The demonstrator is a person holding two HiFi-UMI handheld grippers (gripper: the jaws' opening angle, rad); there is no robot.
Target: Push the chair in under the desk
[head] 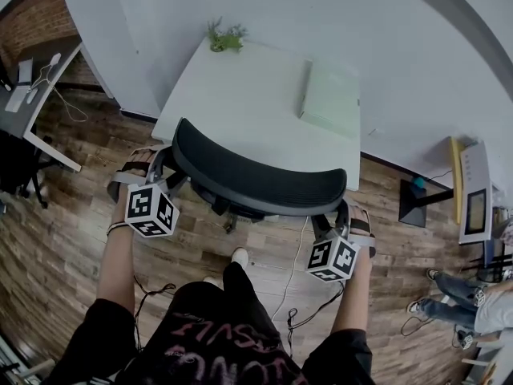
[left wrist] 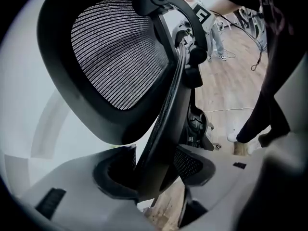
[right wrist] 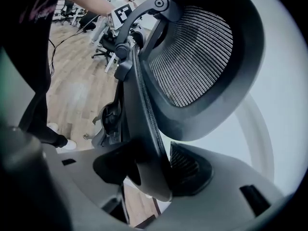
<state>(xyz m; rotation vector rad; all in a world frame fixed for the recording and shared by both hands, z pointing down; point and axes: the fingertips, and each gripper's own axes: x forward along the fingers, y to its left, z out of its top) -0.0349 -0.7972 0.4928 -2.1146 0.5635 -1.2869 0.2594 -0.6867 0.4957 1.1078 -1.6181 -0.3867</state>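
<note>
Black mesh chair [head: 256, 184] stands upright at the white desk [head: 240, 95] edge.

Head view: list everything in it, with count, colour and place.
chair: one, black, backrest at the desk's near edge
desk: one, white, ahead of the chair
plant: one, green, desk's far edge
pad: one, pale green, desk's right side
floor: brown wood, all round
cable: one, white, on the floor by the person's feet
second desk: one, grey, far left
bystander: one, blue jeans, lower right
left gripper: fingers shut on the chair's left edge
right gripper: fingers shut on the chair's right edge
</note>
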